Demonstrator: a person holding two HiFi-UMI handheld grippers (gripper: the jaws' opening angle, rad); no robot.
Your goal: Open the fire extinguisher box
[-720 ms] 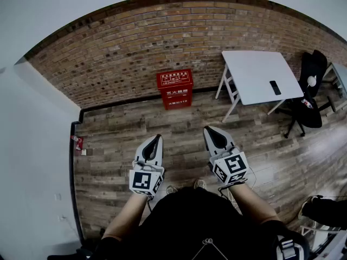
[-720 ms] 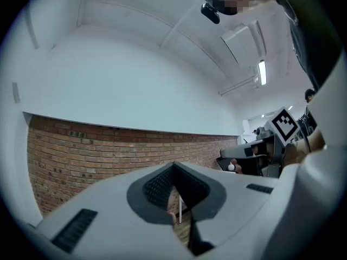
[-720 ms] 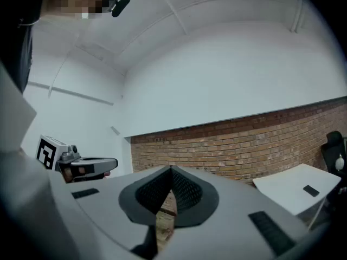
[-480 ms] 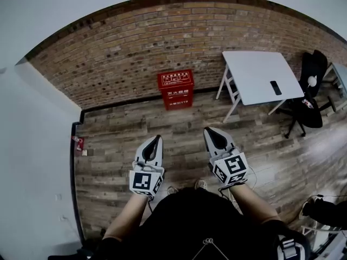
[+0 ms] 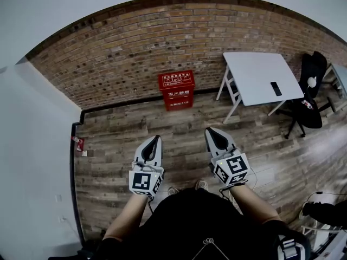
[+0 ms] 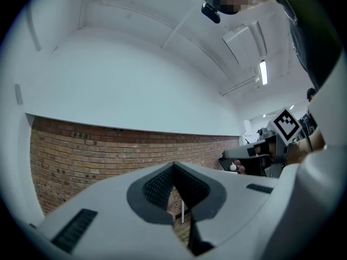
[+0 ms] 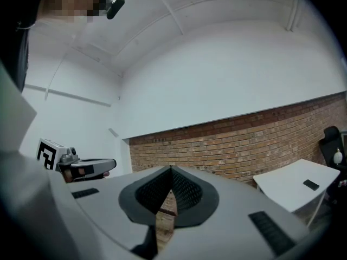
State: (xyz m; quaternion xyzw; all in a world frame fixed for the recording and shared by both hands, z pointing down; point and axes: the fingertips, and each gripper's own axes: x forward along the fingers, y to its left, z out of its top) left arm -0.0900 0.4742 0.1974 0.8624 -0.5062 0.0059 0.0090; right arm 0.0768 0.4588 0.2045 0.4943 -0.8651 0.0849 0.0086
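While the person stands on a wooden plank floor [image 5: 124,129] facing a brick wall [image 5: 135,42], both grippers are held out level in front of the body, side by side and apart from each other. The left gripper [image 5: 157,137] has its fingers pressed together with nothing between them. The right gripper [image 5: 208,129] is closed in the same way and holds nothing.

The fire extinguisher box [image 5: 176,89] is well ahead of the fingertips, roughly between the lines of the two grippers. It is a red box with white lettering, standing on the floor against the foot of the brick wall, and it looks shut. A stretch of bare planks separates both sets of fingertips from the box.

Ahead and to the right of the right fingers stands a white table [image 5: 260,76] on splayed white legs, one end close to the brick wall. A small dark flat object [image 5: 275,88] lies on its top. Beyond the table, further right, is a black office chair [image 5: 309,99].

To the left of the left fingers a white wall [image 5: 32,145] with a dark skirting runs along the floor. A small red item [image 5: 77,142] sits at its foot; it is too small to identify.
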